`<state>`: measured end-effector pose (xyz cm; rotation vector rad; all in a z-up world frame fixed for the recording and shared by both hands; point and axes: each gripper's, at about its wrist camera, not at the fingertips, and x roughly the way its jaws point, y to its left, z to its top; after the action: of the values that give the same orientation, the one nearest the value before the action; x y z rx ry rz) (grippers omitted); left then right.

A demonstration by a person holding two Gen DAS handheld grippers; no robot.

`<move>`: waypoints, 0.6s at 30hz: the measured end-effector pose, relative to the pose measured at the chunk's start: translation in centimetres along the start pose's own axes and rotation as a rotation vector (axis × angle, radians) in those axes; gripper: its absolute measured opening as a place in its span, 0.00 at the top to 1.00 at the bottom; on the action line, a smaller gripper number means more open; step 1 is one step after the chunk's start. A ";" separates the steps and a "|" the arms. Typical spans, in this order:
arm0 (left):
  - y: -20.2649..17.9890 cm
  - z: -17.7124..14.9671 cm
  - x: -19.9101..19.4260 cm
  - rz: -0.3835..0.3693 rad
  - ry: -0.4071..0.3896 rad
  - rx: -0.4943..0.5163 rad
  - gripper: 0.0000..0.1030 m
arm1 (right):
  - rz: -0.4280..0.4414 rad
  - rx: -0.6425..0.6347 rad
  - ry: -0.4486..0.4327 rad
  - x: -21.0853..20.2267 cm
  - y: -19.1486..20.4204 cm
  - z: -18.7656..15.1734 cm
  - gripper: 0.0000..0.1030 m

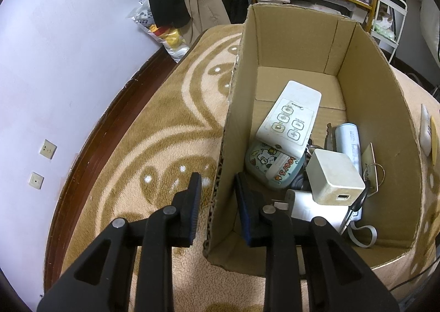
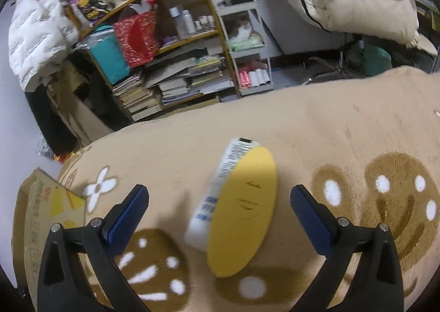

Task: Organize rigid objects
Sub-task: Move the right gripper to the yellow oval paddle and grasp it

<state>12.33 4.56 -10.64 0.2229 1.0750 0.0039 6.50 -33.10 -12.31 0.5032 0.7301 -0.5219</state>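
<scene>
Tongs (image 1: pixel 217 191) astride box wall (image 1: pixel 220 174)

Left claw (image 1: pixel 217 188) astride the cardboard box (image 1: pixel 379 119) wall, white remote (image 1: pixel 288 116) and charger (image 1: pixel 334 177) inside

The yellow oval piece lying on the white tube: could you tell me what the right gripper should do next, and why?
Probably lower and close on the yellow oval piece: the right gripper is open astride it, and the piece and the white tube lie outside the cardboard box.

box (image 1: pixel 379 108): looking like matt corrugated cardboard
blanket (image 2: pixel 316 130): showing fuzzy, plush cloth
remote (image 1: pixel 291 116): appearing smooth plastic — slightly glossy
</scene>
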 end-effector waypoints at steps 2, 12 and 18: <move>0.0 0.0 0.0 0.001 0.000 0.001 0.76 | -0.023 0.016 0.012 0.6 -1.0 0.2 0.00; -0.3 0.0 0.0 0.002 -0.004 0.011 0.78 | 0.032 0.040 0.071 2.7 -2.4 0.7 0.00; -0.3 0.1 0.0 -0.002 -0.003 0.007 0.79 | 0.064 0.037 0.157 3.9 -2.0 0.7 0.15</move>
<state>12.33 4.22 -10.63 0.2281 1.0723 -0.0024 8.14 -36.10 -15.17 0.6047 0.8527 -0.4399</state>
